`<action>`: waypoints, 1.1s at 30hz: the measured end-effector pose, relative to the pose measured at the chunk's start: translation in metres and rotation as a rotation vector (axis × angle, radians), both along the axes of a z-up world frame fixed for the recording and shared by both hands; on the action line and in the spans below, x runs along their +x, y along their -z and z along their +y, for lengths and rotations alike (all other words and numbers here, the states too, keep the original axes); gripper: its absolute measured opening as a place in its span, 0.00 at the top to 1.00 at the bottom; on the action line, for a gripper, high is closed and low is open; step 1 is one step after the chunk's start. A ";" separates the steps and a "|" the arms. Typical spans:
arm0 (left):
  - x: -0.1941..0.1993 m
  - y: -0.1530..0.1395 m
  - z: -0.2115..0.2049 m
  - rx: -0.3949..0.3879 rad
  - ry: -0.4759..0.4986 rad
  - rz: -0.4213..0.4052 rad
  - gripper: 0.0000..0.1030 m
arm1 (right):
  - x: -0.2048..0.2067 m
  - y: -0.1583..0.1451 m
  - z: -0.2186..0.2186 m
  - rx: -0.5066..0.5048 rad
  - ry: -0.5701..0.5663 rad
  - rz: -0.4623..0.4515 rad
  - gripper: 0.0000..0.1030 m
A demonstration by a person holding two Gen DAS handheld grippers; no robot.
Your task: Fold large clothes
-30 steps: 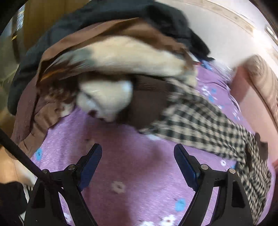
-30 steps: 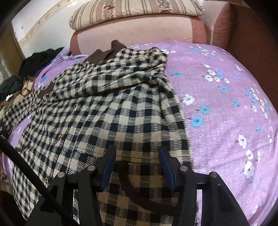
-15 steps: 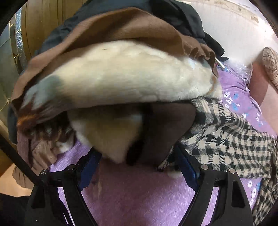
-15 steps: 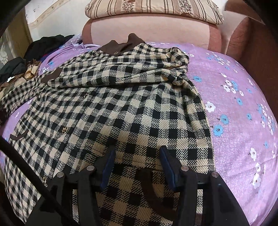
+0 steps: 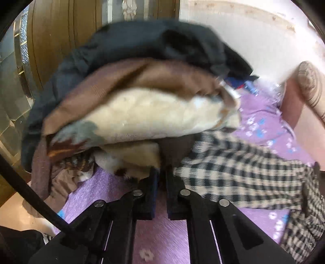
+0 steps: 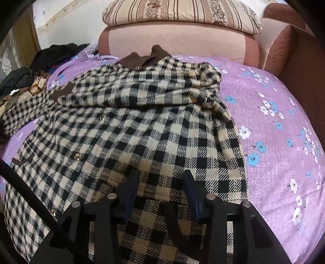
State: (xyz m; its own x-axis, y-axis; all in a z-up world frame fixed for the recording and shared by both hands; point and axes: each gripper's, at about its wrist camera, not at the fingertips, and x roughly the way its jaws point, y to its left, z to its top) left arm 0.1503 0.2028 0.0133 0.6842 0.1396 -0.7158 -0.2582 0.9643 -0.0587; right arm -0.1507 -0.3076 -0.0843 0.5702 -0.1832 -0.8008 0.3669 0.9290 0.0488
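Observation:
A black-and-cream checked coat (image 6: pixel 154 130) with a brown collar lies spread on the purple flowered bed (image 6: pixel 280 142). My right gripper (image 6: pixel 160 188) is open, its jaws over the coat's lower part. In the left wrist view the coat's sleeve (image 5: pixel 239 172) stretches right. My left gripper (image 5: pixel 161 178) is shut on the sleeve's dark brown cuff (image 5: pixel 172 150), right under a pile of clothes.
A pile of clothes (image 5: pixel 138 97), dark, brown and cream fleece, sits at the bed's left edge. A pink headboard (image 6: pixel 178 40) with a striped pillow (image 6: pixel 180 14) is at the far end. A wooden wardrobe (image 5: pixel 61 40) stands behind the pile.
My left gripper moved forward to the sleeve's cuff and shut on it. My right gripper stayed open and shifted slightly over the coat.

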 end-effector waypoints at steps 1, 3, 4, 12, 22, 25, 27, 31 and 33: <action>-0.005 -0.003 -0.004 -0.033 0.022 -0.008 0.99 | 0.000 -0.002 0.000 0.000 0.000 -0.008 0.53; -0.011 -0.010 -0.019 -0.055 0.056 -0.022 0.99 | -0.001 -0.005 0.001 -0.007 0.000 -0.015 0.54; -0.014 -0.014 -0.032 -0.047 0.089 -0.039 0.99 | -0.001 -0.005 0.002 -0.010 -0.001 -0.016 0.54; -0.048 -0.017 -0.094 -0.091 0.348 -0.071 0.99 | -0.008 -0.003 -0.005 0.009 0.009 -0.010 0.56; -0.121 -0.026 -0.227 -0.223 0.908 -0.051 0.99 | -0.001 0.002 -0.001 0.017 0.013 0.000 0.57; -0.142 -0.010 -0.269 -0.263 1.045 0.040 0.72 | -0.002 0.005 -0.003 0.019 0.023 0.006 0.57; -0.150 -0.006 -0.281 -0.246 1.101 0.063 0.44 | -0.004 0.006 -0.005 0.016 0.024 0.007 0.57; -0.144 -0.016 -0.264 -0.236 1.089 0.018 0.33 | -0.006 0.000 -0.006 0.047 0.014 -0.005 0.57; -0.127 -0.016 -0.238 -0.276 0.994 0.009 0.30 | -0.004 -0.012 -0.003 0.117 -0.014 -0.046 0.50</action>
